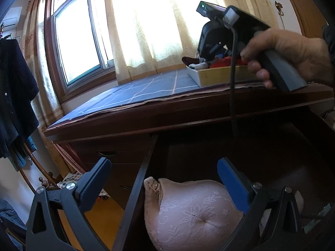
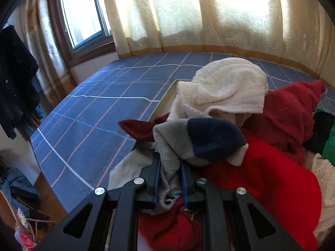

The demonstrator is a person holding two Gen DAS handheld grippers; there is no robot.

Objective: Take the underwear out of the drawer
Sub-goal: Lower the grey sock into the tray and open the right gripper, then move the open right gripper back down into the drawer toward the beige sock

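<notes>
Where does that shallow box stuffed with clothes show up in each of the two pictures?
Left wrist view: the cream box sits upper right on the blue checked cloth, behind the right tongs.
Right wrist view: only its left wall shows at centre, under piled clothes.
Shared landmark: the blue checked cloth.

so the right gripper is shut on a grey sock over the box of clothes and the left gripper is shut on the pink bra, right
Not quite: the left gripper is open, its fingers apart on either side of the pink bra, as the left wrist view shows. The right gripper is indeed shut on the grey sock over the box.
</notes>
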